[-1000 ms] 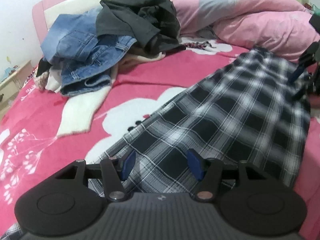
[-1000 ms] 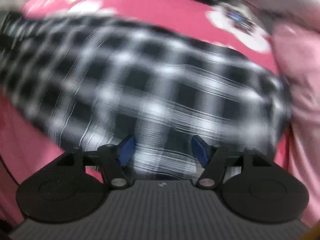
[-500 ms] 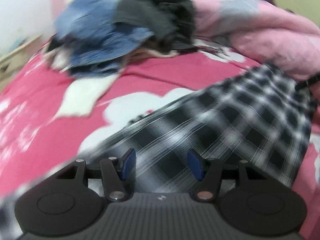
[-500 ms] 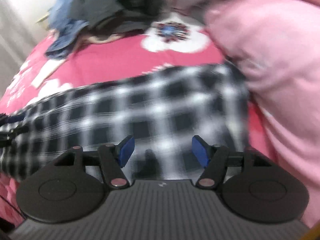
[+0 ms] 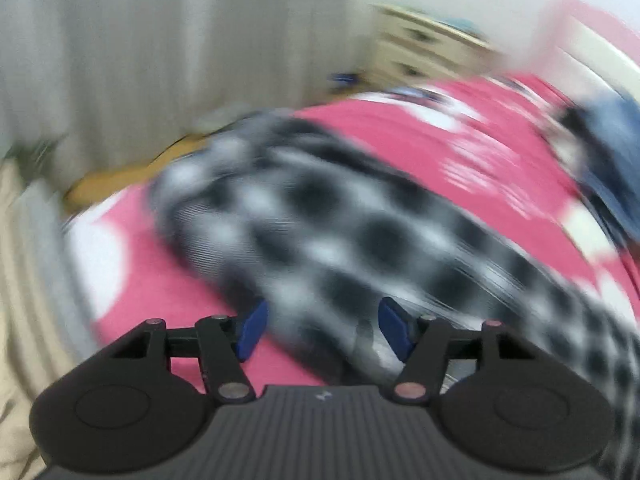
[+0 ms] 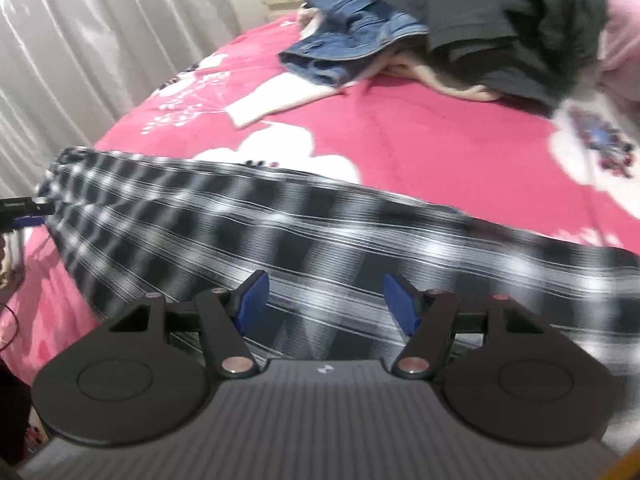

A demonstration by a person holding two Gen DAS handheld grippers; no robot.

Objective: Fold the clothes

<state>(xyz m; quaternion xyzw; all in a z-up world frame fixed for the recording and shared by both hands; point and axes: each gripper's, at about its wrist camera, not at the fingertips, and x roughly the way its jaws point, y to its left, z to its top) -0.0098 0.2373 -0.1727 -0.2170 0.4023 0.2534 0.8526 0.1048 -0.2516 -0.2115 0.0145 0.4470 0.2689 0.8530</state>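
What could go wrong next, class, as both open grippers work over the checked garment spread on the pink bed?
1. The left gripper has its jaws opening and its view is badly blurred, so it may miss the checked garment's edge.
2. The right gripper hovers open over the cloth; closing here might pinch the pink bedspread too.
3. The pile of jeans and dark clothes lies near and could snag a fold.
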